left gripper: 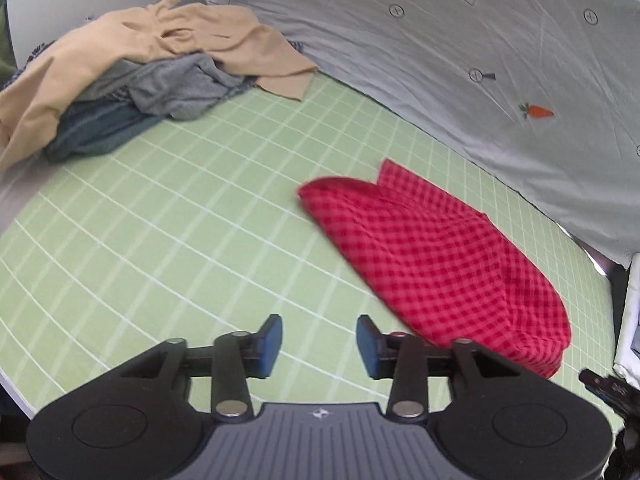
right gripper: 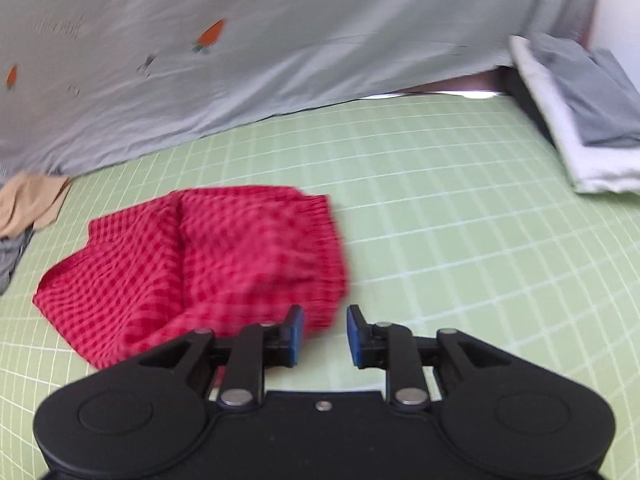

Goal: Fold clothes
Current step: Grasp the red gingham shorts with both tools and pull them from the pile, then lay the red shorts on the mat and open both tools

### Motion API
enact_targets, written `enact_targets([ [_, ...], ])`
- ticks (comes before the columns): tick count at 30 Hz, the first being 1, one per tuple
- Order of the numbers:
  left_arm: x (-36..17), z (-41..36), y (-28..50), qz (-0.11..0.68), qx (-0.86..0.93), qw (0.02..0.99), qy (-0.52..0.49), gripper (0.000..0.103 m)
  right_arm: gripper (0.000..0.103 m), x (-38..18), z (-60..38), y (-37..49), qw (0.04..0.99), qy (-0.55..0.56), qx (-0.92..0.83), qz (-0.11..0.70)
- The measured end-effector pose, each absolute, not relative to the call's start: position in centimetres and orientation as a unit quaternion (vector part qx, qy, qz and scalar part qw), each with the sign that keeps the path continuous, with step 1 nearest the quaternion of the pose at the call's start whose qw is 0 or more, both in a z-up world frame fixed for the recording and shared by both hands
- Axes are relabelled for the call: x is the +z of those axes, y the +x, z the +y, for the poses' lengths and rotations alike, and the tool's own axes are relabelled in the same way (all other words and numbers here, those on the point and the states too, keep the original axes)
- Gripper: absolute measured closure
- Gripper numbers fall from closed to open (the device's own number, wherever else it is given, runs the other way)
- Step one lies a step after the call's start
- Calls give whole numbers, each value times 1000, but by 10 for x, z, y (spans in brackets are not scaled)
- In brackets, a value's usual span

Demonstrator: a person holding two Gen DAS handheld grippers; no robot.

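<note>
Red checked shorts (left gripper: 436, 264) lie folded on the green grid mat (left gripper: 180, 220); in the right wrist view the shorts (right gripper: 208, 264) lie ahead and left, elastic waistband toward the right. My left gripper (left gripper: 319, 344) is open and empty, above the mat just left of the shorts. My right gripper (right gripper: 322, 334) is open and empty, hovering at the waistband corner, its left finger over the cloth edge. Nothing is between the jaws of either gripper.
A pile of unfolded clothes (left gripper: 132, 80), beige on top of grey and blue, sits at the mat's far left. A grey sheet with carrot prints (left gripper: 460, 60) hangs along the back. Folded white and grey garments (right gripper: 580, 120) are stacked at the right edge.
</note>
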State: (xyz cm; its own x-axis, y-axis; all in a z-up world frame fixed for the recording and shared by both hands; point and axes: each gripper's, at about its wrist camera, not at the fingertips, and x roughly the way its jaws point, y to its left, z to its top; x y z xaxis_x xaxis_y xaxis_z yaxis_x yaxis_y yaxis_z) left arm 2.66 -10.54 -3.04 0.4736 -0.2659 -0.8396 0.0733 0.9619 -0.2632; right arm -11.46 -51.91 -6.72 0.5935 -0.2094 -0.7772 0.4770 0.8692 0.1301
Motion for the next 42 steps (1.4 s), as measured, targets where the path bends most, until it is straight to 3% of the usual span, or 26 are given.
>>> enact_targets([
  [3,-34,-130,24,506,-89,854,-87,51,71,-64,-538,-134,883,166,-193,395],
  [8,-30,-153,24,505,-83,857,-65,27,60,-60,-555,-139,885,170,-192,389],
  [10,-32,-158,29,508,-74,857,-54,25,50,-60,-559,-141,885,171,-191,388],
  [12,-35,-160,36,514,-59,854,-46,20,29,-61,-559,-129,886,156,-194,392],
  [14,-39,-161,44,518,-49,853,-42,14,17,-63,-559,-117,887,137,-198,394],
  [17,-45,-160,62,526,-31,849,-41,14,3,-66,-559,-91,891,106,-196,394],
  [26,-78,-165,139,554,-7,832,-40,14,1,-84,-557,18,894,48,-163,415],
  [28,-88,-168,159,558,-4,829,-42,14,2,-93,-551,44,894,42,-149,422],
  [33,-107,-179,200,556,0,830,-46,15,21,-117,-531,100,891,25,-82,447],
  [37,-117,-180,216,551,-3,833,-53,30,35,-135,-514,125,884,15,-32,467],
  [39,-120,-179,218,549,0,834,-51,39,52,-143,-510,129,880,16,-23,475],
  [40,-121,-180,217,546,0,836,-49,45,52,-146,-508,130,879,17,-18,476],
  [41,-122,-180,217,543,0,838,-46,53,59,-146,-508,129,880,18,-15,474],
  [42,-122,-181,217,540,0,841,-41,59,81,-145,-508,128,881,20,-12,472],
])
